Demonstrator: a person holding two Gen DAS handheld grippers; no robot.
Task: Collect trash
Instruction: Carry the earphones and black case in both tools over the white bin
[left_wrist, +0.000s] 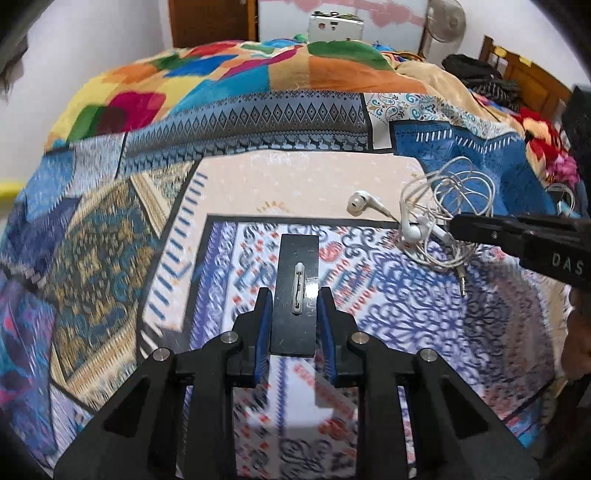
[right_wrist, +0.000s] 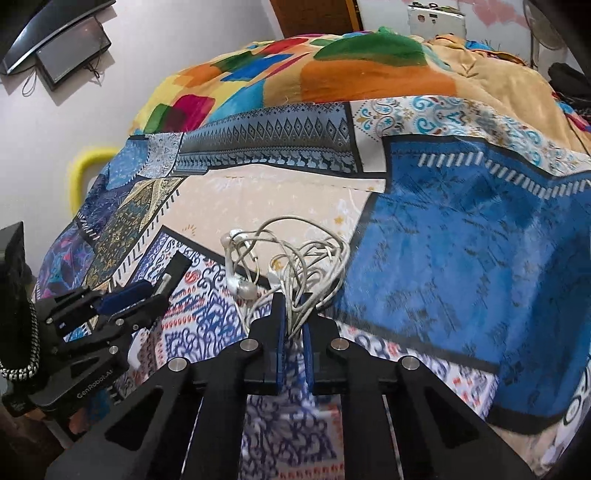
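Nearest the viewer, two handheld black claws with blue pads reached down over a bed covered in a busy patchwork bedspread (left_wrist: 236, 192). The left claw (left_wrist: 294, 295) was pinched on a flat black rectangular card (left_wrist: 295, 258) with a small white clip-like piece fixed along its middle, the pads pressing its two long edges near the closer end while the far end stuck out past the tips. Just beyond, to its right, the right claw (right_wrist: 291, 306) was pressed together on several strands of a tangled white earphone cable (right_wrist: 295, 254); the rest of the bundle, with both earbuds and the metal plug, lay loose on the bedspread around the tips. Farther back sat a bright multicoloured blanket (left_wrist: 229, 74), a tan cloth, and, against the wall, a wooden door, a white box-like item and a standing fan. Judging from this, the risks lay in lifting: only a few strands were caught, so the tangle might unravel, dangle or snag the bedspread, and an earbud could pull the cable free. The card, gripped only near one end, might pivot or slide out if the lift were quick or tilted.
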